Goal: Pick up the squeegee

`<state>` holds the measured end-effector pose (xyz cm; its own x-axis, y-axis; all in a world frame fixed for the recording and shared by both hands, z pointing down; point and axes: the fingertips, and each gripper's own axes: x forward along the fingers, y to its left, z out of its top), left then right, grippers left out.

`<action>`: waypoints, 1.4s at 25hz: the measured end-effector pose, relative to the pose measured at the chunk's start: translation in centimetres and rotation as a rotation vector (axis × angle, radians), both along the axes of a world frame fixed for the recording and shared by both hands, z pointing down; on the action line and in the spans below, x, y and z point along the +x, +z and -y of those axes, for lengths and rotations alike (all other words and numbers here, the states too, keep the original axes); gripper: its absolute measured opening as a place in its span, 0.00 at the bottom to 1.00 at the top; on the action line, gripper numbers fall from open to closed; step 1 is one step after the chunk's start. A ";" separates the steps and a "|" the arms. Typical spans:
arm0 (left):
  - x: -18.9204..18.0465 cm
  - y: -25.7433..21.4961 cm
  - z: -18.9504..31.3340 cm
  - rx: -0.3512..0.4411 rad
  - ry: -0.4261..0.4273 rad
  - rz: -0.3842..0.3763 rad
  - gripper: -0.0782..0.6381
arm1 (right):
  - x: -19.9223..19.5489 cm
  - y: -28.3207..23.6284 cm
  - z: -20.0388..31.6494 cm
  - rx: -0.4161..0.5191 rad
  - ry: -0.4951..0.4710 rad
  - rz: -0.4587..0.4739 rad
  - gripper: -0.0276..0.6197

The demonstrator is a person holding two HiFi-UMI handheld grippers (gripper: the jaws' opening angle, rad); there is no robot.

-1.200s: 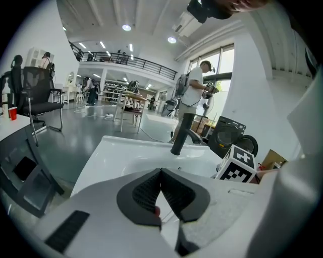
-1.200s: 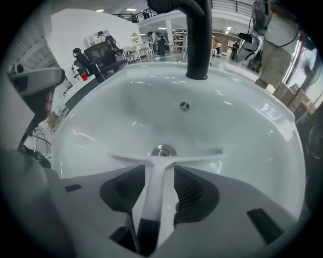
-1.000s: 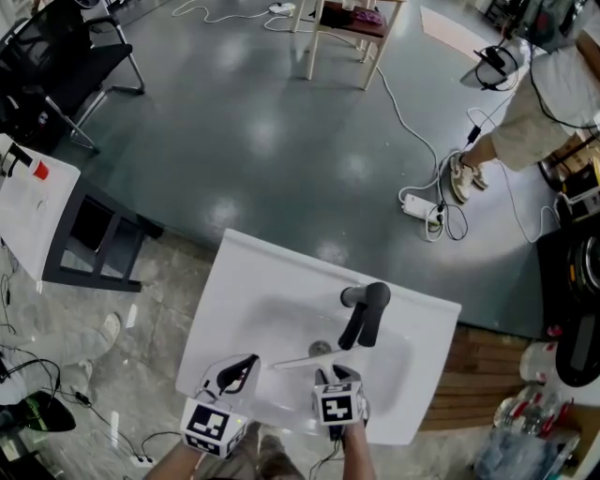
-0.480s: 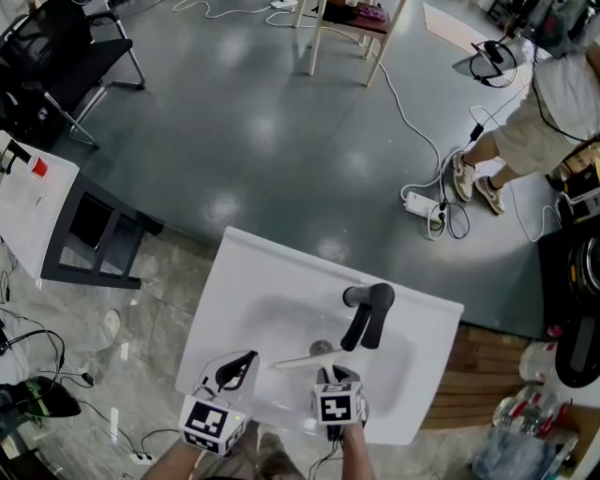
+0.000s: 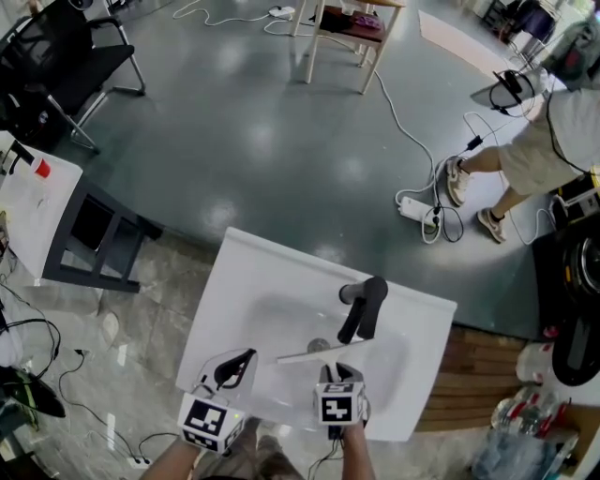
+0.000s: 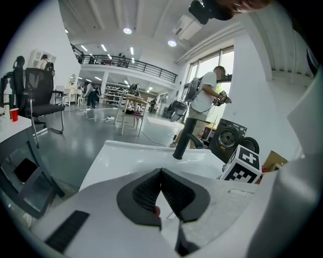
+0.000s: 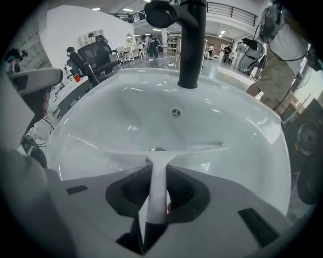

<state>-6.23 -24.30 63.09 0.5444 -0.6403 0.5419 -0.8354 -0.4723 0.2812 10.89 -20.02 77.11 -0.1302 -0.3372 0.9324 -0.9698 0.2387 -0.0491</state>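
A white squeegee (image 5: 314, 354) hangs over the basin of a white sink (image 5: 244, 272), its blade crosswise just in front of the black faucet (image 5: 366, 305). My right gripper (image 5: 336, 375) points steeply down at the sink's near side and is shut on the squeegee's handle. In the right gripper view the handle (image 7: 157, 189) runs up between the pads of the right gripper (image 7: 157, 172) to the blade (image 7: 192, 148), with the drain and faucet (image 7: 192, 45) beyond. My left gripper (image 5: 234, 368) hovers at the sink's near left, shut and empty; its tips (image 6: 161, 172) meet.
A person (image 5: 548, 122) walks at the far right near cables and a power strip (image 5: 415, 206) on the grey floor. A black office chair (image 5: 56, 56) and a white table (image 5: 28, 206) stand at the left. A wooden table (image 5: 342, 28) is at the back.
The squeegee's blade has shifted a little toward the faucet with the right gripper on its handle. The person in the background has stepped to the right. The left gripper has stayed put.
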 end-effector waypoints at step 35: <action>1.3 -19.7 -12.3 0.376 0.011 -0.020 0.11 | 3.7 -28.9 -8.5 0.615 0.104 -0.026 0.16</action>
